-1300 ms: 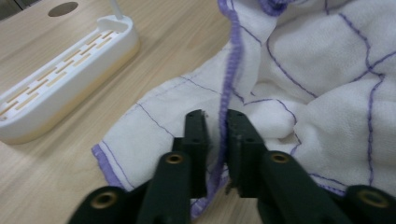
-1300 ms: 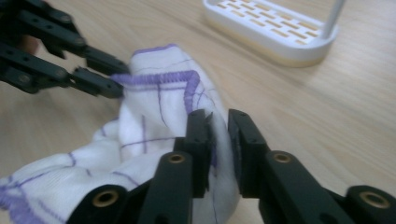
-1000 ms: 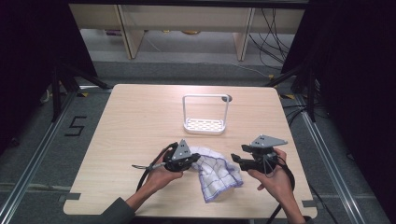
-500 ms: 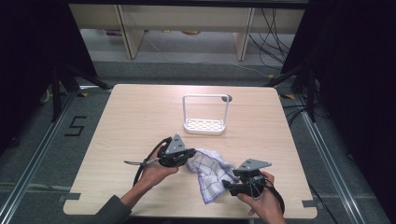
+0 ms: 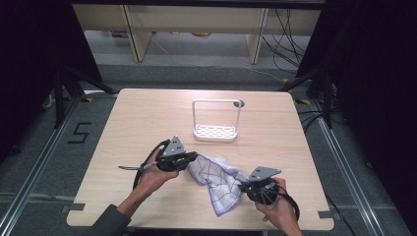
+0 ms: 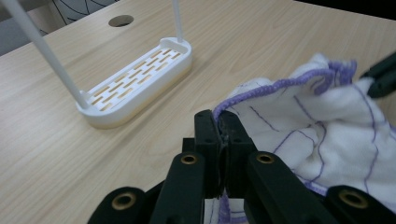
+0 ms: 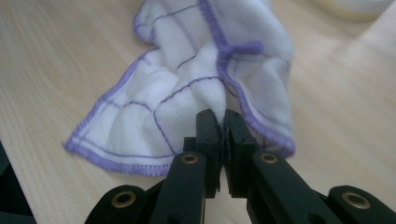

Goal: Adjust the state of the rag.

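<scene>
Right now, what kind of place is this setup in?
Probably a lab recording station: a bare wooden table ringed by a metal frame, loose cables behind, and a taped floor number.

Wooden table (image 5: 147, 118), white rack (image 5: 216, 132), cloth (image 5: 216, 179)

We see our left gripper (image 5: 191, 160) and right gripper (image 5: 244, 186) each pinching a white, purple-lined cloth (image 5: 219, 181) on the worktop (image 5: 147, 113), with a white rack (image 5: 215, 121) beyond it.
</scene>
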